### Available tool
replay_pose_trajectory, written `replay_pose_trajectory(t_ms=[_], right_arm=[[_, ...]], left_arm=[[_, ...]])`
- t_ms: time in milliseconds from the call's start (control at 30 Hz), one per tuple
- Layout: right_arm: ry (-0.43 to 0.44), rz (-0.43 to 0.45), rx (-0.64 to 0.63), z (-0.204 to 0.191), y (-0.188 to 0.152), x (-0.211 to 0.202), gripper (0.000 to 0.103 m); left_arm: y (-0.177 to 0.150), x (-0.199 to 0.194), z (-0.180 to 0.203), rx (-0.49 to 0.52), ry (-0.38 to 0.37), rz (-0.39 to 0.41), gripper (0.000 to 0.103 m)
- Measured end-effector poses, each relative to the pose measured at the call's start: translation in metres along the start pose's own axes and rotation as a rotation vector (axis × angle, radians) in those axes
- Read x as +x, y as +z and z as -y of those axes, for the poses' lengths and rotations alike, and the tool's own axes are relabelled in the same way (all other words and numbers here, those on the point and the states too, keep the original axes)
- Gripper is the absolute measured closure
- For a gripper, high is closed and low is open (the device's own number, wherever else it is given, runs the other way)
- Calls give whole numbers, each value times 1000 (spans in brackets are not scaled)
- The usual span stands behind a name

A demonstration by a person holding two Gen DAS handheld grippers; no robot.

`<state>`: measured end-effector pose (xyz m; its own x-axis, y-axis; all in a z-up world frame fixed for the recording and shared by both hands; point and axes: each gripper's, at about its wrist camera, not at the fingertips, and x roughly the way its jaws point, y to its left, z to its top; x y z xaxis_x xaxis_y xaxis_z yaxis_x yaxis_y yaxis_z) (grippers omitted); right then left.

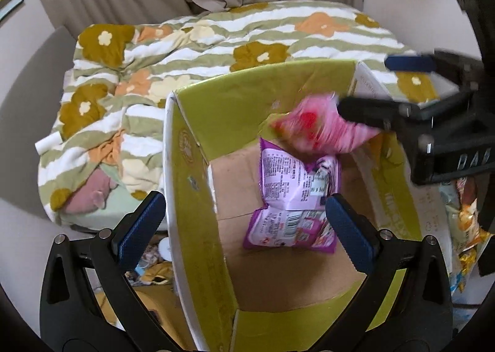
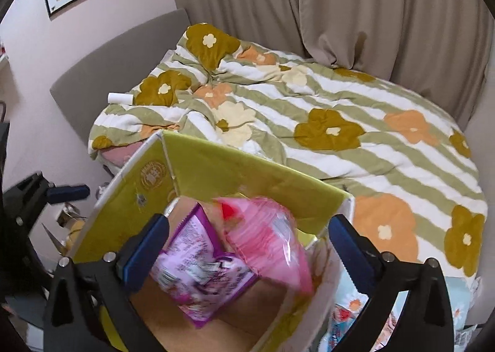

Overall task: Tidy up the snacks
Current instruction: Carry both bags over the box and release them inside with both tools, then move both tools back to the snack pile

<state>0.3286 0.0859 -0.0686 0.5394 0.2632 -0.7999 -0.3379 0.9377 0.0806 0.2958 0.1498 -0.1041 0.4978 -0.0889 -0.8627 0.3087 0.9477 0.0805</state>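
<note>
Cardboard box (image 1: 198,147) held two snack packets: one purple (image 1: 294,197) flat on its floor, one pink (image 2: 266,228) blurred above it. We saw both grippers, left (image 1: 244,222) and right (image 2: 247,246), spread wide, gripping nothing, with bare floor left of the packets.

Box (image 1: 198,147) open-topped; 2 packets (image 1: 294,197) inside.

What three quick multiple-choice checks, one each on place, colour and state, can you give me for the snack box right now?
1. Where is the purple packet?
A on the quilt
B inside the cardboard box
C on the floor

2. What colour is the blurred packet above it?
A pink
B blue
C black

3. How stands the right gripper?
A shut on the purple packet
B out of view
C open

Answers: 1 B, it lies on the box's brown bottom. 2 A, pink with a red patch. 3 C, its pads stand wide apart, clear of the pink packet.
</note>
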Motion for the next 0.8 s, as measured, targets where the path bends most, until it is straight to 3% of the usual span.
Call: replay_pose_trajectory(t_ms=[200,433,567,800], right_arm=[[-13,6,9,0,-11,-19,0],[-55,73,18,-8,-13,-65,0],[-101,67,38,-11,-20,-95,0],[-149,129,144,6,-54,-160,0]], left_arm=[[-1,-21,1,9,47,62,0],[1,-67,4,34,42,196,0],[0,-92,14,57,28,260,0],[-13,-118,53,77,-15,273,0]])
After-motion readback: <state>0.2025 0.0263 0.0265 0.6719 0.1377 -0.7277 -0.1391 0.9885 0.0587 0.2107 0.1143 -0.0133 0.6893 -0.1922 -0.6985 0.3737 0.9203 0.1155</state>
